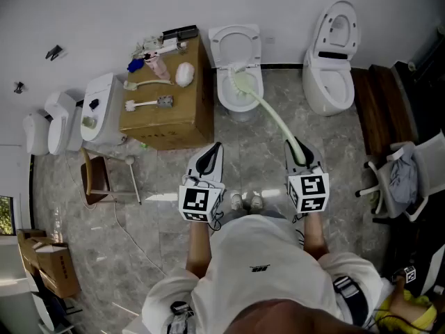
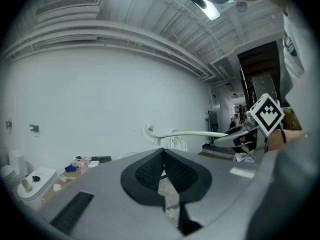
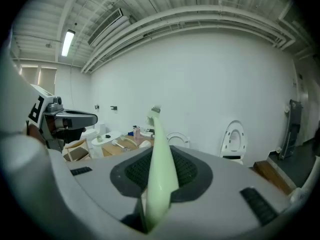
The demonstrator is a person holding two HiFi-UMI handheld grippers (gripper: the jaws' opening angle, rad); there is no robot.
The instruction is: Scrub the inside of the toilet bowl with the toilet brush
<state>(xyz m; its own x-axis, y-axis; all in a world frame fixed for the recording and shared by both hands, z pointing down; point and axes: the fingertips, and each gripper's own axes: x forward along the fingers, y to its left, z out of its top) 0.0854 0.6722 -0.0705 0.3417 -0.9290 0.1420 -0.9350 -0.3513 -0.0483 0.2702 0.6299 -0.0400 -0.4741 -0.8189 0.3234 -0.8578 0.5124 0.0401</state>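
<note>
A white toilet [image 1: 239, 89] with its lid raised stands against the far wall. A pale green toilet brush [image 1: 268, 111] stretches from my right gripper [image 1: 299, 152] up to the bowl, its head over the bowl's rim. In the right gripper view the brush [image 3: 159, 169] handle is clamped between the jaws and its bristled tip points up. My left gripper [image 1: 206, 160] hangs shut and holds nothing, left of the brush; in the left gripper view its pads [image 2: 176, 173] meet and the brush [image 2: 185, 134] crosses behind them.
A second toilet [image 1: 332, 61] stands to the right with its seat up. A cardboard box [image 1: 167, 96] left of the bowl carries brushes and bottles. More white fixtures [image 1: 97, 110] lie further left. A chair [image 1: 410, 176] sits at the right. My feet [image 1: 246, 201] rest on the tiled floor.
</note>
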